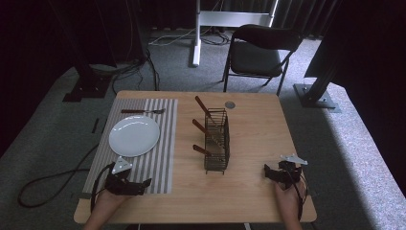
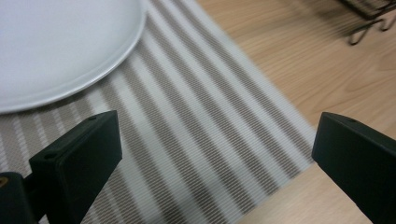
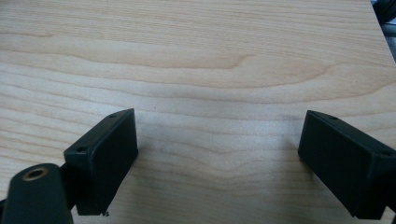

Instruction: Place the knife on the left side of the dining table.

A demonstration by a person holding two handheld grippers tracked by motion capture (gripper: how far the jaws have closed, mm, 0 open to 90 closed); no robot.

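A white plate [image 1: 134, 135] lies on a striped placemat [image 1: 163, 143] at the table's left, and a fork [image 1: 142, 111] with a brown handle rests beyond it. A black wire caddy [image 1: 216, 140] stands mid-table with three brown-handled utensils [image 1: 202, 107] sticking out to its left. My left gripper [image 1: 143, 184] rests open over the placemat's near corner [image 2: 196, 140], below the plate [image 2: 56, 46]. My right gripper [image 1: 269, 171] sits open on bare wood [image 3: 210, 93] at the near right, with nothing between its jaws.
A small grey round disc [image 1: 230, 104] lies near the table's far edge. A black folding chair [image 1: 258, 52] stands beyond the table. Cables trail over the carpet at the left. The caddy's wire foot [image 2: 369, 23] shows at the upper right of the left gripper view.
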